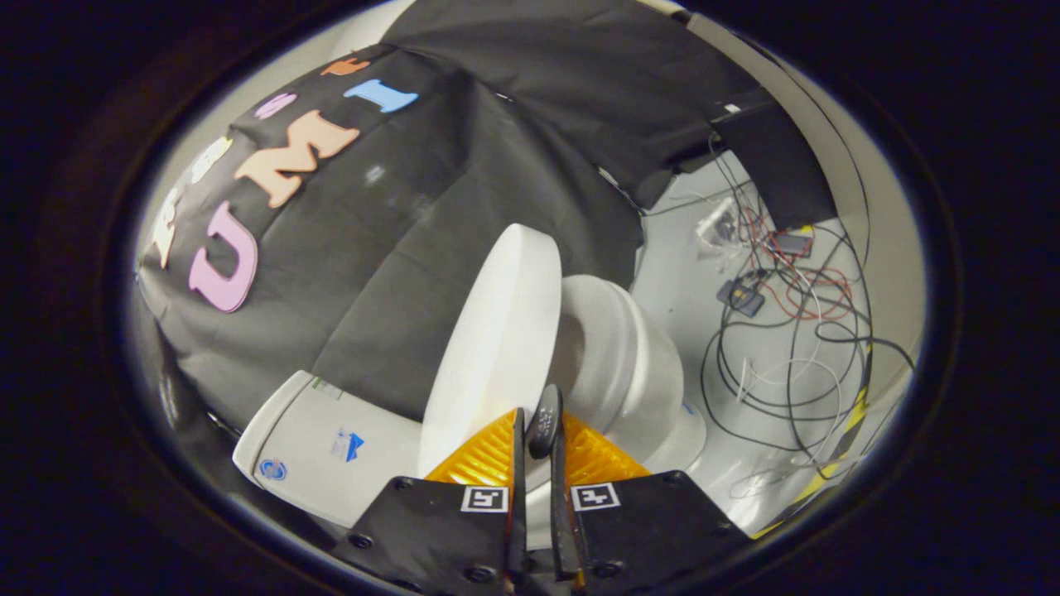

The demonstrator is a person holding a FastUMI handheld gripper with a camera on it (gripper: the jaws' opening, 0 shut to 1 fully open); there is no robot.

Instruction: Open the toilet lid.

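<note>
Two fingers of the gripper (538,430) sit nearest, pressed almost together w/ just a thin slit between; they look to pinch the near rim of the toilet lid (497,348), though the contact itself is hidden by the finger tips, so can't be sure both press on it. One lid, white, stands raised on edge just ahead of the fingers, tilted toward the tank side — probably held by its rim so it can be swung up and back; task looks mostly done, lid well off the seat. One toilet bowl (629,364) w/ seat sits just right of the lid, open top facing right in this rolled view. One white tank (315,447) lies left of the fingers, approx touching the lid's base, w/ a couple of stickers on it. Far right, on the pale floor (687,273), a tangle of cables (795,331), black, white and red, too many to count, plus a few small boxes. One yellow-black tape strip (836,455) edges the floor.
</note>
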